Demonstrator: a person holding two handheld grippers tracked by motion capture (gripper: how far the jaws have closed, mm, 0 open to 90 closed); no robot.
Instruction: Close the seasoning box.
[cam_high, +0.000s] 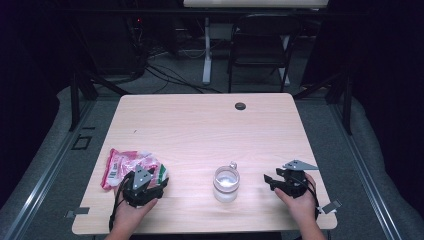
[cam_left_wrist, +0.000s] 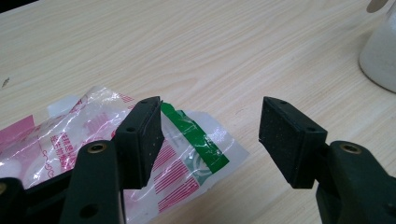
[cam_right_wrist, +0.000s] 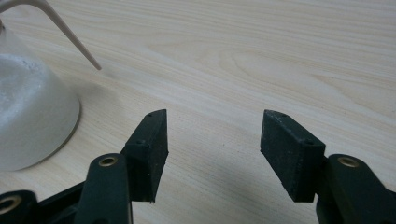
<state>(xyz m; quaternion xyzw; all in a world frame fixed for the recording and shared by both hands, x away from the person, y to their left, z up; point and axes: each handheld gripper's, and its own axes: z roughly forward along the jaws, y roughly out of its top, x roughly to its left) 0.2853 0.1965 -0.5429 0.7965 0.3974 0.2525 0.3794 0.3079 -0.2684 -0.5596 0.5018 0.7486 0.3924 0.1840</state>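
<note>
Pink-striped clear packet (cam_left_wrist: 187, 154) (green band) — pale woodgrain table (cam_left_wrist: 210, 46), black grippers.

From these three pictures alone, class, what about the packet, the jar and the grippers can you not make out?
- Plastic packet: print too small in the high view; the left gripper and its fingers cover part of it in its own view.
- Glass jar: cut off by the frame edge in both gripper views; white contents unidentifiable.
- Right gripper: small and dark in the high view.
</note>
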